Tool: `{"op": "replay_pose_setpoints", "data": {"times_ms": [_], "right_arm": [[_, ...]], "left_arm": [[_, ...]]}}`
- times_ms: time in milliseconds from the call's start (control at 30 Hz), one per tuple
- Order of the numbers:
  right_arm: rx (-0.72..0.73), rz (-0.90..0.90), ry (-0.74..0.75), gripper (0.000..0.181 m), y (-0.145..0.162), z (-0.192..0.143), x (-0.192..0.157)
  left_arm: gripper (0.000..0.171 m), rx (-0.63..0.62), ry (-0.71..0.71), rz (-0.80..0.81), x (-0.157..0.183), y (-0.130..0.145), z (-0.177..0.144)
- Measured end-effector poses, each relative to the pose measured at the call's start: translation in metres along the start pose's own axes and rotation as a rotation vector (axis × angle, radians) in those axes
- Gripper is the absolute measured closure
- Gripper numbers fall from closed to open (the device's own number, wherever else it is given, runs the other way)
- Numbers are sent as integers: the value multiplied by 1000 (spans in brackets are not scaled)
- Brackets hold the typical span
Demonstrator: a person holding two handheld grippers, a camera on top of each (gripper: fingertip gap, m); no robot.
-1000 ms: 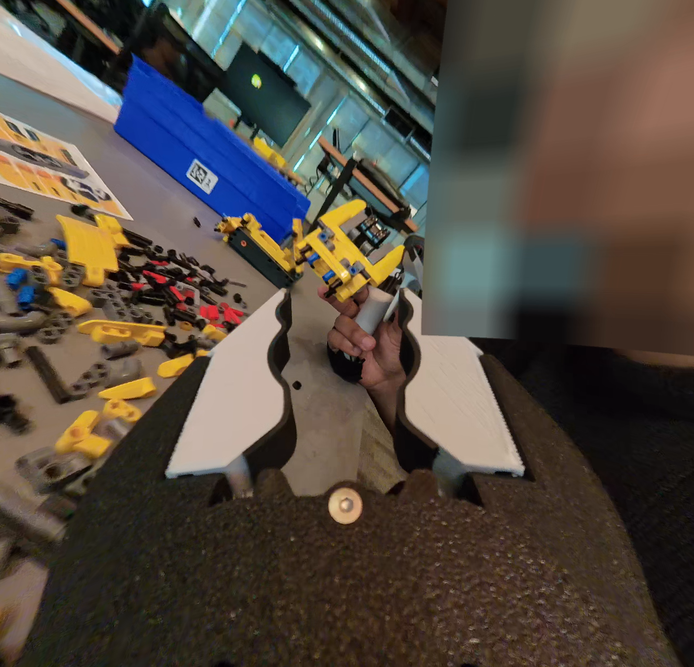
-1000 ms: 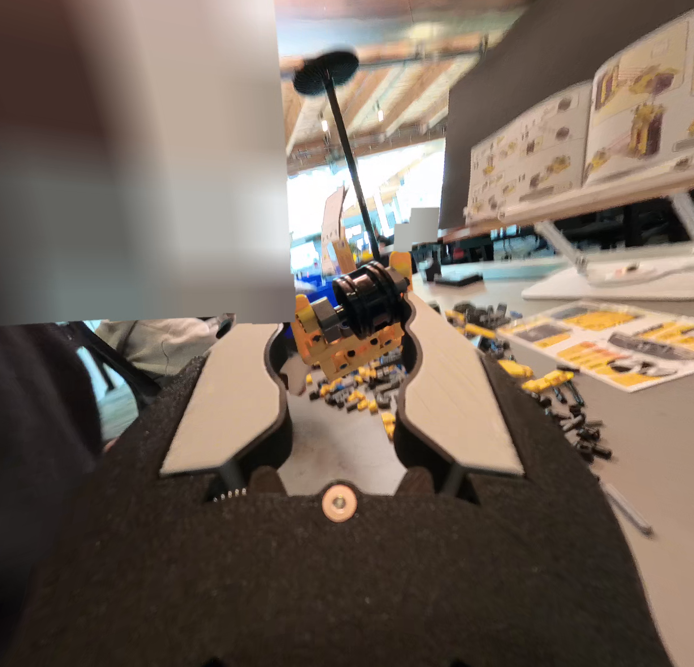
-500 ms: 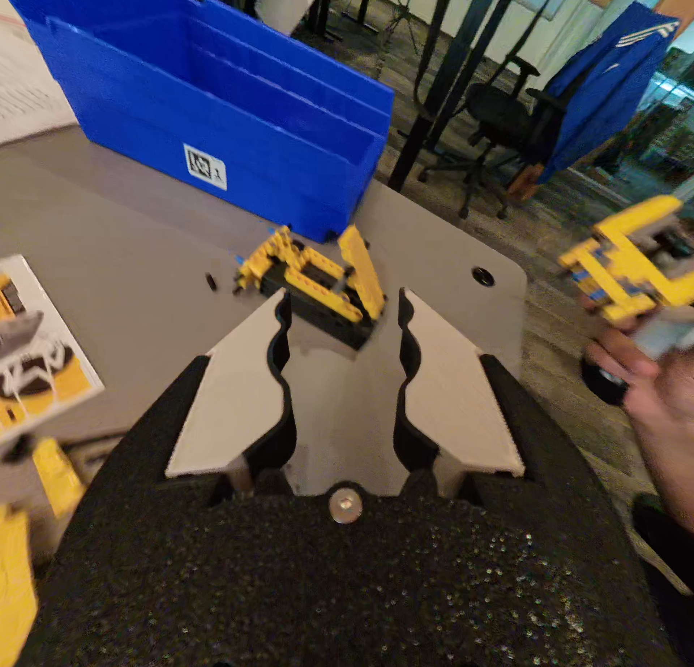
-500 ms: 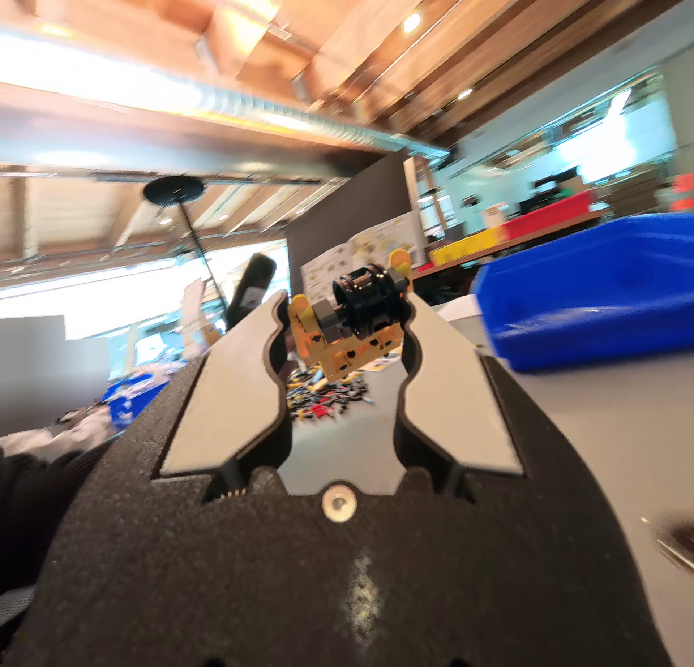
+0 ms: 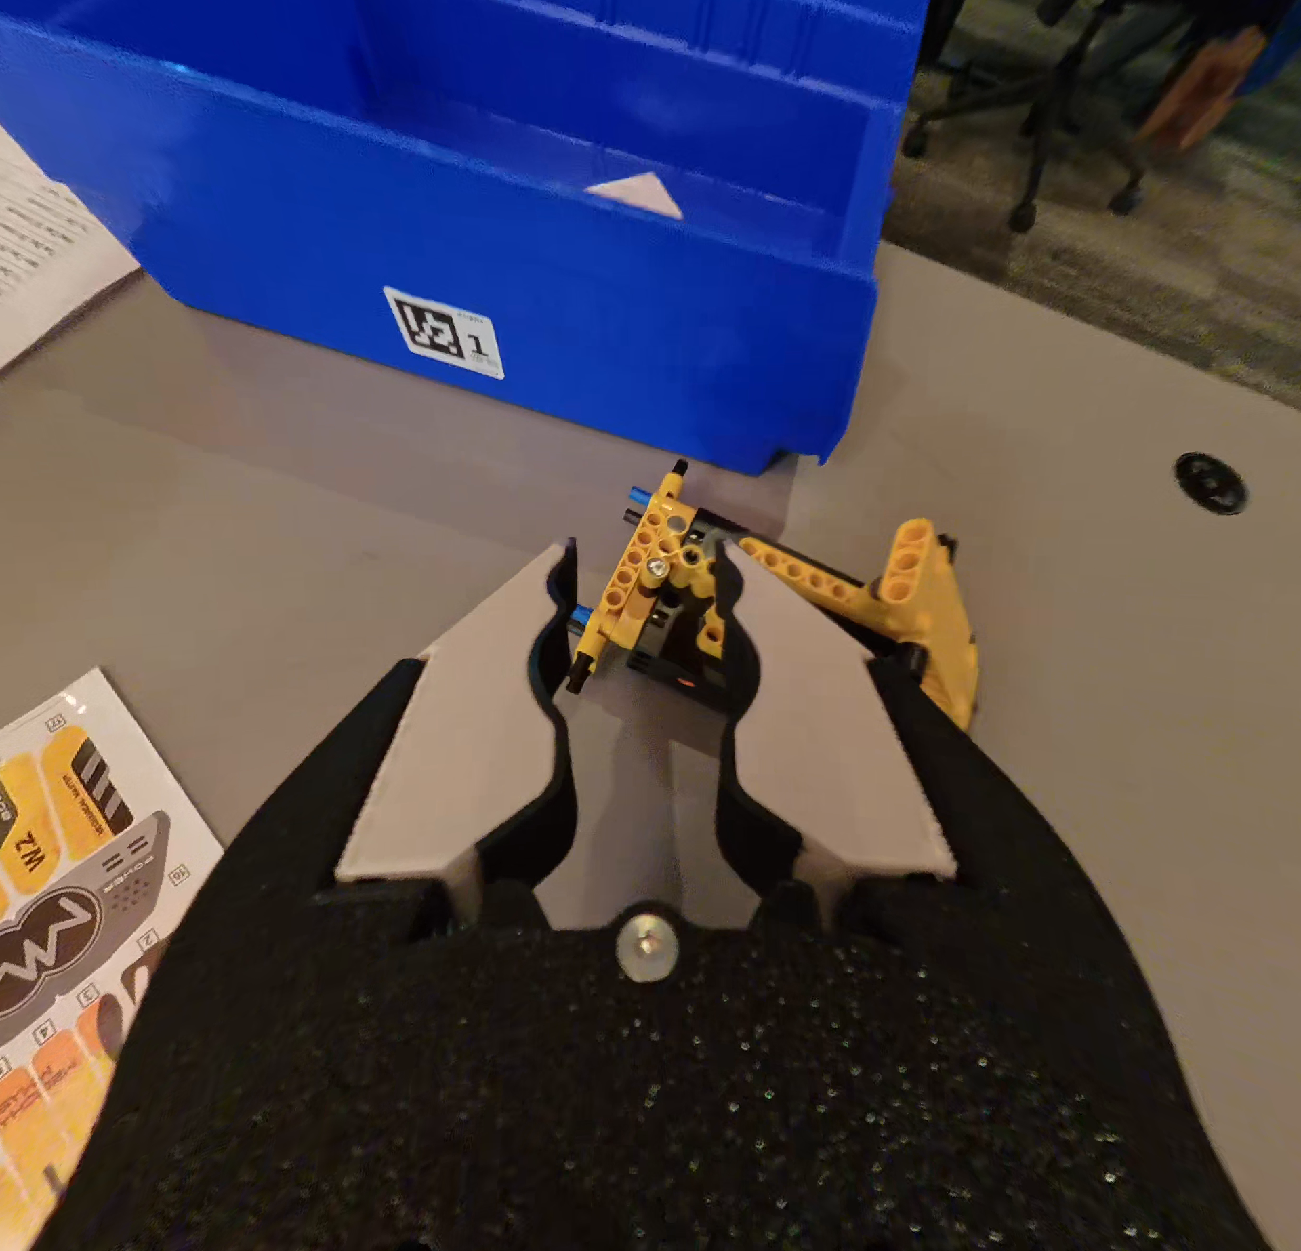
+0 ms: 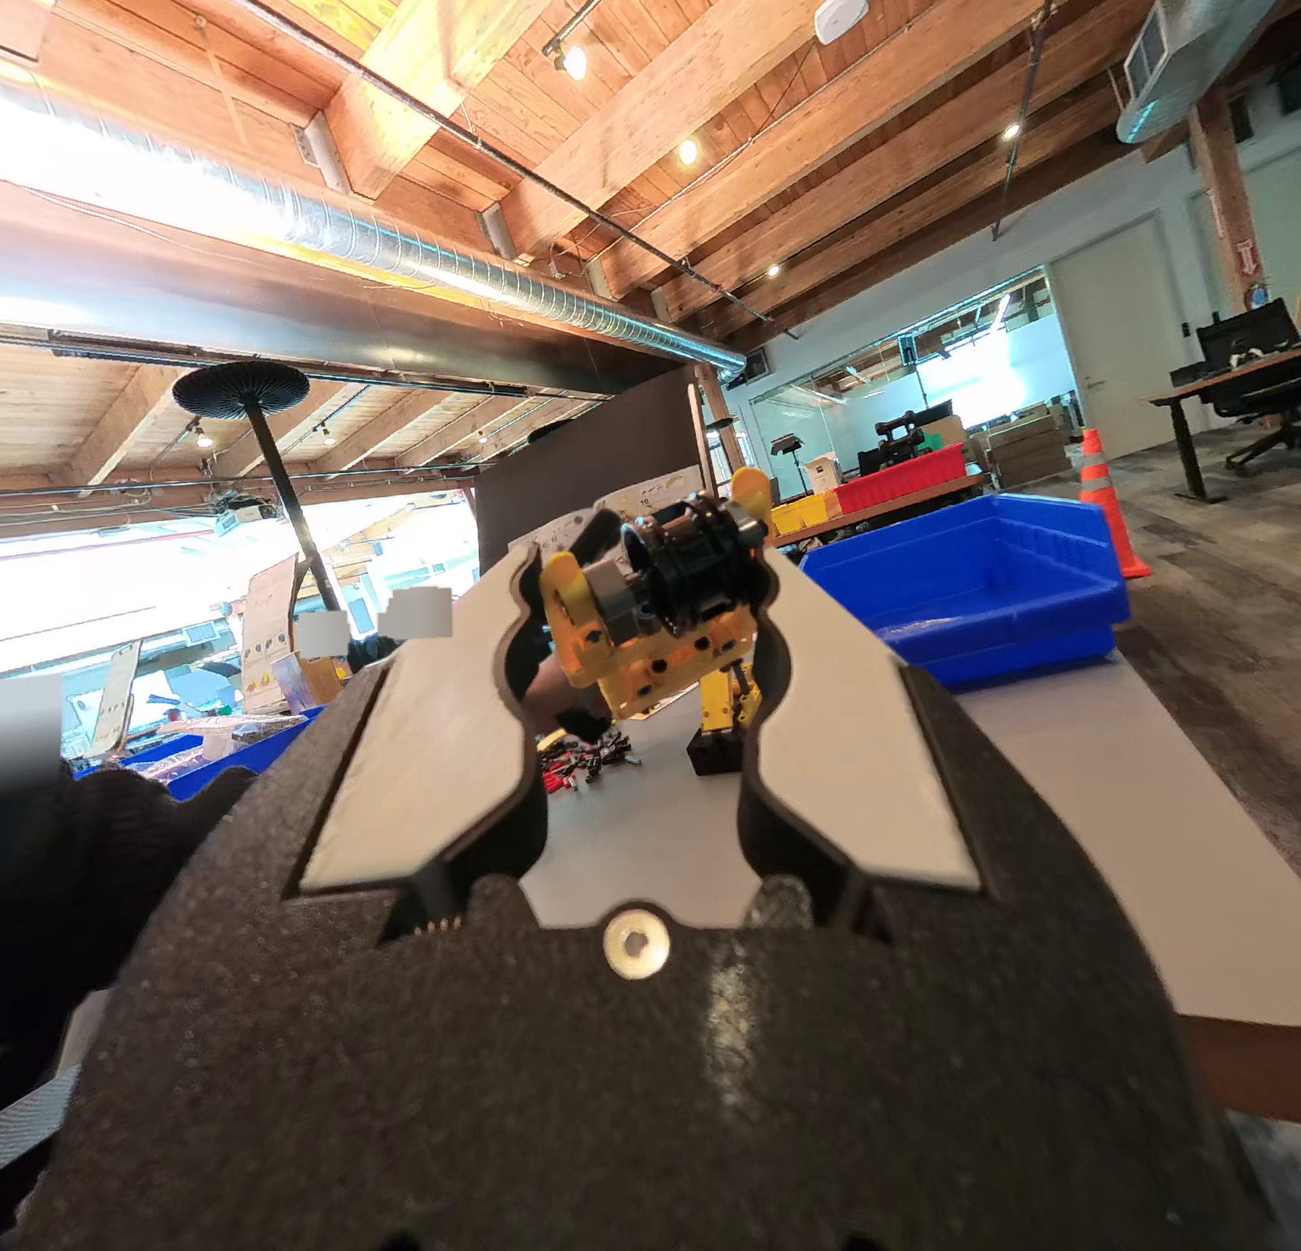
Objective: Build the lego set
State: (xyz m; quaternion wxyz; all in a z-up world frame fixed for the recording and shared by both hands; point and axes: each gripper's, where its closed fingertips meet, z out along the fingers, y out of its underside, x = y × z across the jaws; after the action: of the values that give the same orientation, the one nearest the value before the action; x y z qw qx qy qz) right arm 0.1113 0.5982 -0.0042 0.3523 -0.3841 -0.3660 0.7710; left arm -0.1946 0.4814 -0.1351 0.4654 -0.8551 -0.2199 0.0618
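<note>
Yellow chassis [image 5: 658, 601] on desk [image 5: 281, 527] now between left hand-held gripper's [image 5: 644, 569] wide fingers | right hand-held gripper [image 6: 651, 583] still clamps yellow-and-black sub-build [image 6: 662, 626]

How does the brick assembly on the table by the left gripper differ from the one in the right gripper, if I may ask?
The table assembly rests on the grey table between the open left gripper; the held assembly is airborne, clamped in the right gripper. The held one carries a black wheel hub; the table one shows none. Both are mainly yellow.
</note>
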Motion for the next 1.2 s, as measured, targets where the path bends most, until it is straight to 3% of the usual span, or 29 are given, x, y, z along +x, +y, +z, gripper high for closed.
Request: {"op": "replay_pose_setpoints", "data": {"times_ms": [100,233,467,633,867,1067,1200], "right_arm": [[-13,11,-6,124,9,5,1],[-49,28,-27,124,26,18,2],[-123,85,-76,124,61,41,1],[-164,135,-135,124,77,59,-7],[-251,77,-222,124,86,86,-38],[-404,-78,-223,124,91,130,-48],[-603,-183,-226,124,121,166,-49]], "left_arm": [[162,23,45,-6,6,4,3],[171,1,56,15,16,12,-8],[171,-101,39,73,64,57,-65],[171,-62,50,58,98,77,-102],[153,135,195,-34,120,69,-136],[138,114,170,11,112,83,-137],[132,157,118,91,105,74,-132]]}}
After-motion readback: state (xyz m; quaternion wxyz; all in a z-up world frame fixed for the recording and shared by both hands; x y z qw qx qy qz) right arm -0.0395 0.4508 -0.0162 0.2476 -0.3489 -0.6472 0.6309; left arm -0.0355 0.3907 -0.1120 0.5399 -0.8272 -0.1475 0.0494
